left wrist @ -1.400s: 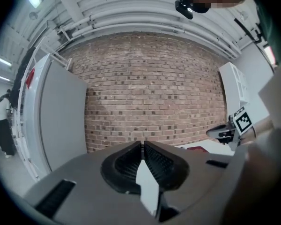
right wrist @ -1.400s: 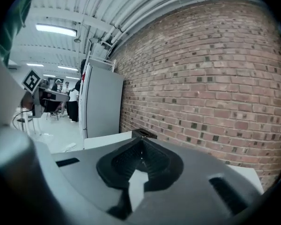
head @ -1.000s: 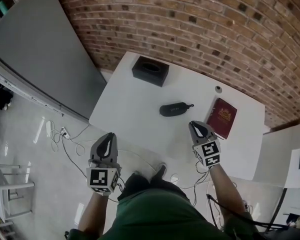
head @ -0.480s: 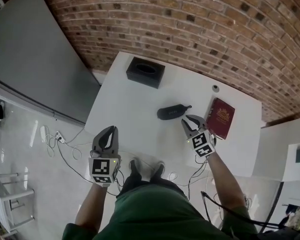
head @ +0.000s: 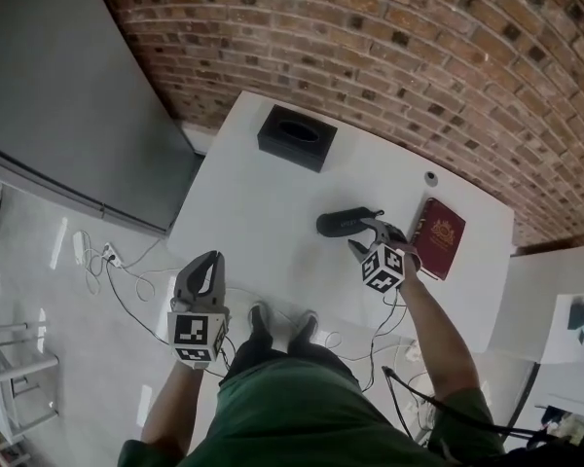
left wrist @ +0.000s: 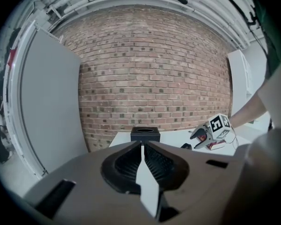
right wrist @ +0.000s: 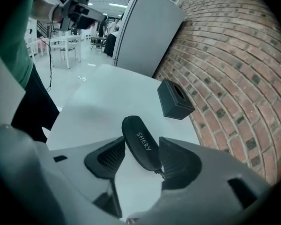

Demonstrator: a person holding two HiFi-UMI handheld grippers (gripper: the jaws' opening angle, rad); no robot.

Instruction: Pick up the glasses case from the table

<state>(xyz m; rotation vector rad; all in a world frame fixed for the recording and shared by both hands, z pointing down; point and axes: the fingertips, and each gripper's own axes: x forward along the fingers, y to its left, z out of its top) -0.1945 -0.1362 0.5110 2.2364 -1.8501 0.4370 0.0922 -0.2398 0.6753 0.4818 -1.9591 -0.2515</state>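
Right gripper (right wrist: 141, 145), jaws opening: the 2 ribbed pads stand on either side of the glasses case (right wrist: 139, 136), which lies lengthwise in the gap with its zip end nearest the camera; neither pad is seen pressing on it, so no grip is made yet. 1 second earlier these jaws are nearly together and the gripper hangs over the near edge of the table (head: 263, 212), at 5 o'clock of the case; it has since come down and forward with the wrist rolled, so that the jaws now straddle the case. The case itself has not shifted: it rests flat near the middle of the table, with a black box (head: 292, 137) at 11 o'clock of it and a red book (head: 441, 238) at 3 o'clock. Left gripper (left wrist: 141, 146), jaws together on nothing, stays off the table at 8 o'clock of the case and takes no part. Judged from this, the approach is done and the task stands at the closing step; the lift is not yet begun.
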